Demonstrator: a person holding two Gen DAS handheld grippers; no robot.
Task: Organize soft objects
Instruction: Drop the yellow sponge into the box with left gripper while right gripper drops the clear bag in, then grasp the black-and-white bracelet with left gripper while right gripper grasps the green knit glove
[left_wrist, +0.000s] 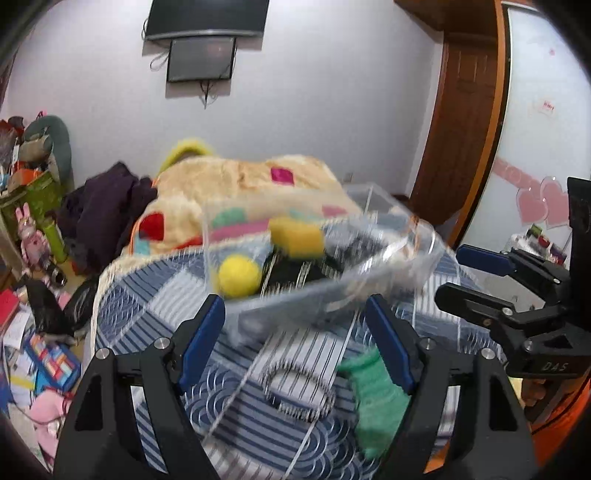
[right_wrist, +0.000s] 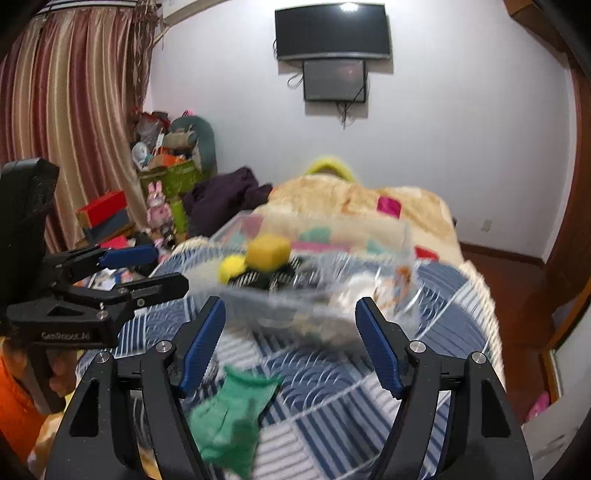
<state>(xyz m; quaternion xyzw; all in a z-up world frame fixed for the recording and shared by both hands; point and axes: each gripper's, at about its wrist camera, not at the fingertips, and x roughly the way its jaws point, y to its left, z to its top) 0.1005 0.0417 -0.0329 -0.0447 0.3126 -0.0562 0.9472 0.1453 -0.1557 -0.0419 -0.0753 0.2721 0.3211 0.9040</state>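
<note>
A bed fills the middle of both views, spread with a blue-and-white striped quilt (left_wrist: 258, 369) whose bare patches show arc patterns. Beyond it lies a beige plush blanket (left_wrist: 229, 184) with coloured patches, and a dark purple garment (right_wrist: 225, 195) is heaped at the bed's far left corner. On the white wall above hangs a black television (right_wrist: 332, 31) with a smaller screen (right_wrist: 334, 81) just under it. Striped curtains (right_wrist: 70, 110) hang at the left of the right wrist view.

On the quilt, ahead of both grippers, sits a clear plastic bin (left_wrist: 369, 266), blurred in both pictures. Inside it rest a yellow sponge block (left_wrist: 297, 236) and, just beside it, a yellow ball (left_wrist: 238, 275), over something dark on the bin's floor that is too blurred to name.

A green cloth (right_wrist: 232, 413) lies crumpled on the quilt, outside the bin and nearer the cameras, close to the right finger of the left gripper and the left finger of the right gripper.

The left gripper (left_wrist: 295, 343) hangs over the quilt with its blue-padded fingers spread wide and nothing between them. The right gripper (right_wrist: 290, 343) is likewise wide apart and holds nothing.
</note>
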